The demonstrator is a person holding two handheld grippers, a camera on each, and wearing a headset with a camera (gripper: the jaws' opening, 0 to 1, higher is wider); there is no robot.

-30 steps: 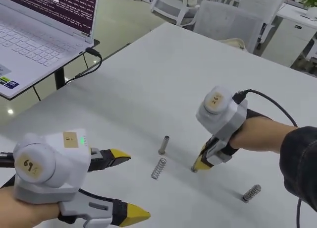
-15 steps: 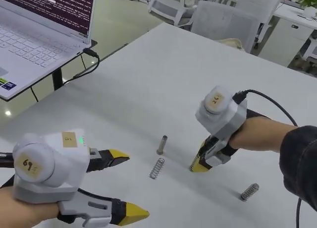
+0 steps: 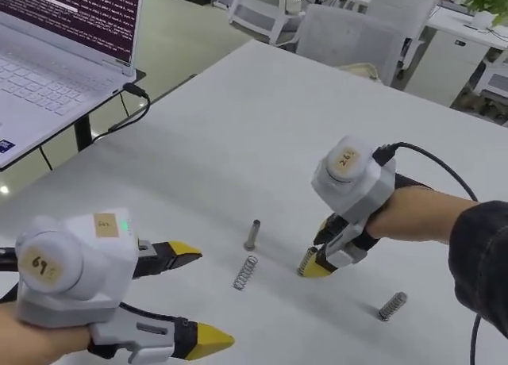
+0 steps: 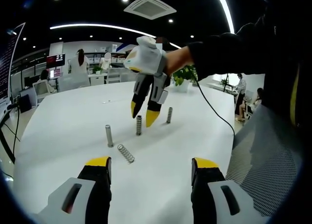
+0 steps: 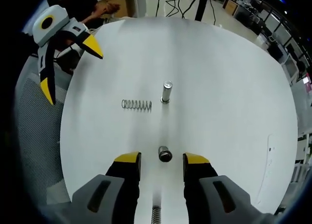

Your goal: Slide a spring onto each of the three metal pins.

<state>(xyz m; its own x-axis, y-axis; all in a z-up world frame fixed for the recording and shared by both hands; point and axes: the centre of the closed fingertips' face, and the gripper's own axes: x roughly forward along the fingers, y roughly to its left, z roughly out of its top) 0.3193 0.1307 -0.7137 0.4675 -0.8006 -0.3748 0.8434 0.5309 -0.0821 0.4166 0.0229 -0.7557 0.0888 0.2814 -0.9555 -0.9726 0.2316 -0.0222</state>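
Observation:
A bare metal pin (image 3: 252,234) (image 4: 109,135) (image 5: 166,91) stands upright on the white table (image 3: 262,127). A loose spring (image 3: 244,272) (image 4: 126,153) (image 5: 136,104) lies beside it. A second pin wrapped in a spring (image 3: 305,260) (image 4: 139,125) (image 5: 165,154) stands between the tips of my right gripper (image 3: 317,263) (image 4: 141,114) (image 5: 161,160), which is open and points down at it. Another spring (image 3: 391,305) (image 4: 169,115) is further right and looks upright; I cannot tell whether a pin is inside it. My left gripper (image 3: 198,295) (image 4: 151,165) (image 5: 72,70) hovers open and empty at the near left.
An open laptop (image 3: 55,55) sits on a side stand at the far left, its cable (image 3: 131,111) hanging by the table edge. Chairs and desks (image 3: 349,32) stand beyond the table's far edge. A black cable (image 3: 444,170) trails from my right gripper.
The head camera has drifted, shifting the whole picture. More of the spring on the pin now shows beside my right gripper's tips. The left gripper has stayed put.

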